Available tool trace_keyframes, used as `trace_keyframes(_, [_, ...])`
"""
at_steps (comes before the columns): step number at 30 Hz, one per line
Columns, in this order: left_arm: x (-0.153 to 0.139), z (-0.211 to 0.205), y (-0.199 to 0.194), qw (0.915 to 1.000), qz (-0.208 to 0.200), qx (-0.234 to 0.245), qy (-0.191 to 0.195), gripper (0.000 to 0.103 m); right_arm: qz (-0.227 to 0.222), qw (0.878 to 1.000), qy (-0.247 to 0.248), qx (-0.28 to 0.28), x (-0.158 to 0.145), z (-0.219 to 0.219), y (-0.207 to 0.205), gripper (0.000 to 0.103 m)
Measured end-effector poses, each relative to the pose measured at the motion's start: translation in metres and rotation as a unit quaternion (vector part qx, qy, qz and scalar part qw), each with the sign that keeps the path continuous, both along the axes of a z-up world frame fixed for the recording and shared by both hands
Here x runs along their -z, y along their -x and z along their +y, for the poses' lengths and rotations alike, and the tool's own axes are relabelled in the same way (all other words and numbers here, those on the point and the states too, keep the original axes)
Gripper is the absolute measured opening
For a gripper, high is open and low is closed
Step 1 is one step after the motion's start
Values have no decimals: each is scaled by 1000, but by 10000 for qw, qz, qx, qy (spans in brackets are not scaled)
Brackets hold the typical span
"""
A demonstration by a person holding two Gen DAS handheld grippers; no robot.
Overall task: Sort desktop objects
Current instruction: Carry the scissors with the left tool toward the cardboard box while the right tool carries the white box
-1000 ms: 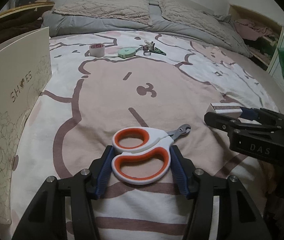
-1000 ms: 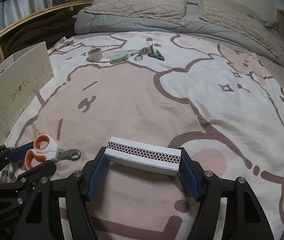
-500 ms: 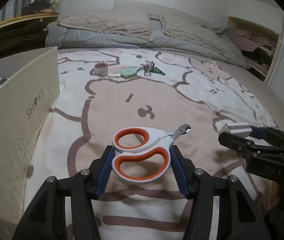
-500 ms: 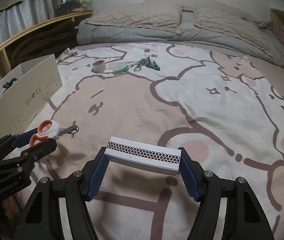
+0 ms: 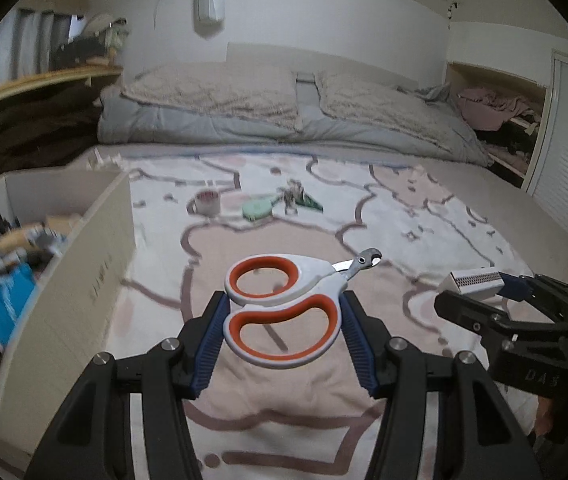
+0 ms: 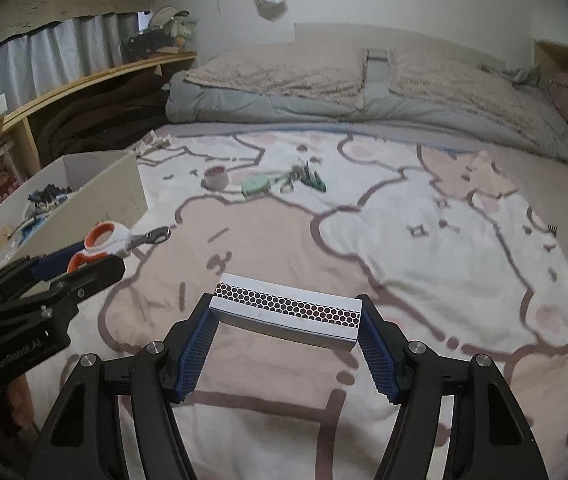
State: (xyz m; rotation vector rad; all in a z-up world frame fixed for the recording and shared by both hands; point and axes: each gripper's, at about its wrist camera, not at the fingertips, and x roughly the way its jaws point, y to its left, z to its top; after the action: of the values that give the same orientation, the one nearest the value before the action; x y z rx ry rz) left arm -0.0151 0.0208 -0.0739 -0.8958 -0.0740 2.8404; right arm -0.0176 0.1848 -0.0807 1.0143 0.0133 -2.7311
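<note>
Your clippers (image 5: 284,314) sit clamped by their handles in the left claw (image 5: 282,344), nose pointing forward-right, lifted off the bed (image 5: 424,216). The box (image 5: 68,276) lies to their left, nearer this arm. Your right claw (image 6: 286,350) grips the matchbox (image 6: 286,310) end to end, long axis crosswise.

Two beige pillows (image 6: 284,74) lie against a grey duvet (image 6: 384,114) at the bed's head, with a wooden shelf (image 6: 84,82) along the wall
</note>
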Motion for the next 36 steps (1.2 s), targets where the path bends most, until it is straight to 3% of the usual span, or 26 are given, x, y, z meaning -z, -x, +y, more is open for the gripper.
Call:
trace_keyframes(7, [-38,-10,5,9992,373,-127,-8,56,397,9992,6,-70,-34,-7,1,69])
trace_keyframes(13, [-67,-22,8,9976,643,-268,29,56,481,9984,154,-255,-47,-22,4,69])
trace_keyframes(19, [-81,-41,7,9966,746,-338,115,56,601,9969,95,-500,-57,-44,4,69])
trace_keyframes(36, [-100,-133,2,9886,817,-1217,354,56,681,9897,258,-1235,-66,-114,11,69])
